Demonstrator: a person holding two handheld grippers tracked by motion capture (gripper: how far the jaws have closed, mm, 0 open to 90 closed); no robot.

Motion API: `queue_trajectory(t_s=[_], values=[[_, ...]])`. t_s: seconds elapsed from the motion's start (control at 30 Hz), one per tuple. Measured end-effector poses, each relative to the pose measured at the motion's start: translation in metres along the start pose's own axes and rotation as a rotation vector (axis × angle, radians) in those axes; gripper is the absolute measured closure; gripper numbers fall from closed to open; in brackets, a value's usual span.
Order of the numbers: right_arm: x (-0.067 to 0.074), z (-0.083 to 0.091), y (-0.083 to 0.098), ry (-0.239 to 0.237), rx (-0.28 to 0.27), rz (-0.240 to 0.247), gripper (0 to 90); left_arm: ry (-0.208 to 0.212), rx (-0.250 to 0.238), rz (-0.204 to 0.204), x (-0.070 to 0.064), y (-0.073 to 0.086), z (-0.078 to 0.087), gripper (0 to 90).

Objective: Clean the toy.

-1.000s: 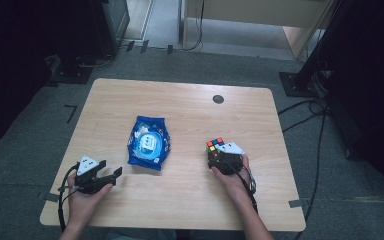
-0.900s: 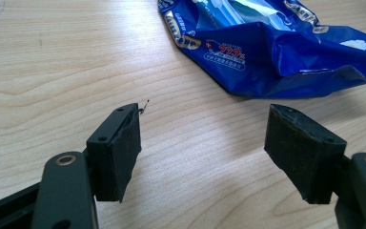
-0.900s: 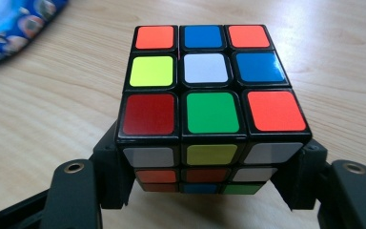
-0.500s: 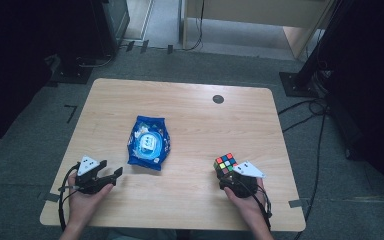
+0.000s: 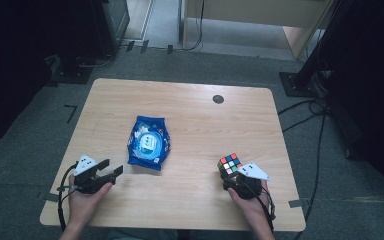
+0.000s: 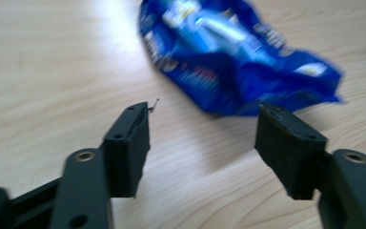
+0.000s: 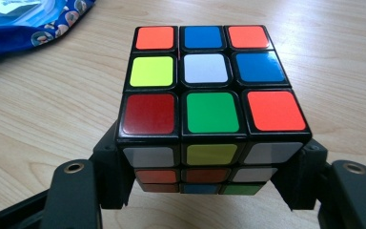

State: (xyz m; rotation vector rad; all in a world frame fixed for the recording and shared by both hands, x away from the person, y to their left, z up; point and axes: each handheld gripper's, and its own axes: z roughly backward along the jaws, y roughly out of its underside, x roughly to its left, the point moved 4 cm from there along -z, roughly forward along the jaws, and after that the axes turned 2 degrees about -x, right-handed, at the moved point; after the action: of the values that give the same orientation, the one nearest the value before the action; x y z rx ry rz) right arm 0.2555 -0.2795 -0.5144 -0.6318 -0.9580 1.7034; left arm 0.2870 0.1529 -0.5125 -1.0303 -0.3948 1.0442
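Two grippers work at the near edge of the table (image 5: 190,100), and the cube (image 5: 230,163) is in the right one. The right gripper (image 5: 236,176) sits close to the near right corner, its jaws drawn in against two opposite side faces of the cube (image 7: 205,95), which stands square between them with its mixed-colour top face showing in the right gripper view; whether the cube rests on the wood or hangs just above it cannot be told. The left gripper (image 5: 111,168) lies near the near left corner with its jaws spread wide and nothing between them. Ahead of that open gap, and a little toward the table's middle, lies the blue packet (image 5: 149,142), crumpled, its long axis running from the near edge toward the far edge. In the left gripper view the packet (image 6: 233,57) has its near end just beyond the jaw tips, apart from them. The left hand is clearly the nearer one to the packet, while the cube is well apart from it on the right, so any reach for the packet would probably fall to the left gripper going forward and slightly inward.
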Motion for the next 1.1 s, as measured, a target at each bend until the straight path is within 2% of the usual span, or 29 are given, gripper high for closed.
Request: queue_trajectory(t_s=[0.13,0.3,0.47,0.53,0.57,0.63,0.73,0.93,0.97,1.0,1.1], values=[[0.000,-0.002,0.002,0.002,0.006,0.007,34.6,0.040,-0.026,-0.038,-0.015,-0.018,0.001,57.0],[0.002,-0.005,0.004,-0.003,0.015,0.008,34.5,0.069,0.013,-0.088,-0.027,-0.034,-0.012,77.6],[0.001,-0.005,0.003,-0.004,0.012,0.004,34.5,0.056,0.071,-0.109,-0.028,-0.049,-0.034,89.3],[0.001,-0.005,0.003,-0.001,0.009,0.002,34.5,0.050,0.082,-0.107,-0.027,-0.051,-0.038,89.8],[0.000,-0.005,0.003,0.000,0.010,0.002,34.5,0.043,0.114,-0.091,-0.025,-0.052,-0.047,88.8],[-0.001,-0.005,0.004,0.002,0.012,-0.001,34.5,0.038,0.141,-0.084,-0.024,-0.052,-0.054,84.9],[-0.002,-0.005,0.004,0.006,0.011,-0.005,34.5,0.018,0.191,-0.093,-0.025,-0.048,-0.062,82.5],[-0.004,-0.005,0.005,0.012,0.013,-0.012,34.5,-0.027,0.295,-0.197,-0.032,-0.046,-0.074,83.8],[-0.004,-0.005,0.004,0.013,0.012,-0.013,34.5,-0.027,0.295,-0.197,-0.032,-0.046,-0.074,83.7],[-0.004,-0.005,0.005,0.013,0.012,-0.011,34.5,-0.036,0.339,-0.229,-0.035,-0.047,-0.079,83.0],[-0.003,-0.006,0.004,0.012,0.013,-0.009,34.5,-0.054,0.386,-0.282,-0.039,-0.048,-0.085,81.9]])
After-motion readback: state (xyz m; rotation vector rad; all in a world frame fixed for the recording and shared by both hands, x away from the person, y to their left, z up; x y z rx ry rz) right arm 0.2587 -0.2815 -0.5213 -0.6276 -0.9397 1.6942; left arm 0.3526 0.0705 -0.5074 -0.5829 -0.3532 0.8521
